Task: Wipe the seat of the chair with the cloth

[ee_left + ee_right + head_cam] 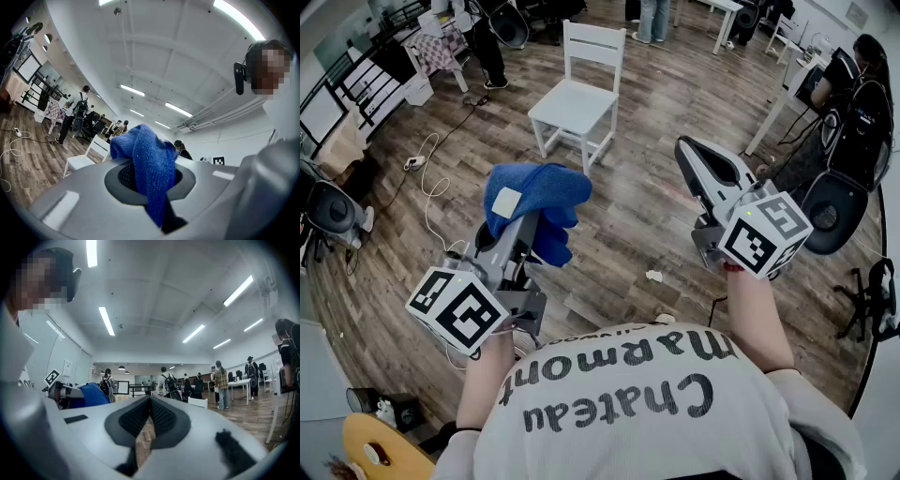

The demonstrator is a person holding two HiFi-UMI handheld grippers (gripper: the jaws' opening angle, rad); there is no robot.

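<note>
A white wooden chair stands on the wood floor well ahead of me, its seat bare. The blue cloth hangs bunched from my left gripper, which is shut on it and held up in the air short of the chair. In the left gripper view the cloth drapes over the pads and down between the jaws, with the chair small at the left. My right gripper is raised to the right, shut and empty; its pads meet at the tips.
White cables trail over the floor at the left. A scrap of paper lies near my feet. A black office chair and a white table are at the right. Several people stand at the back.
</note>
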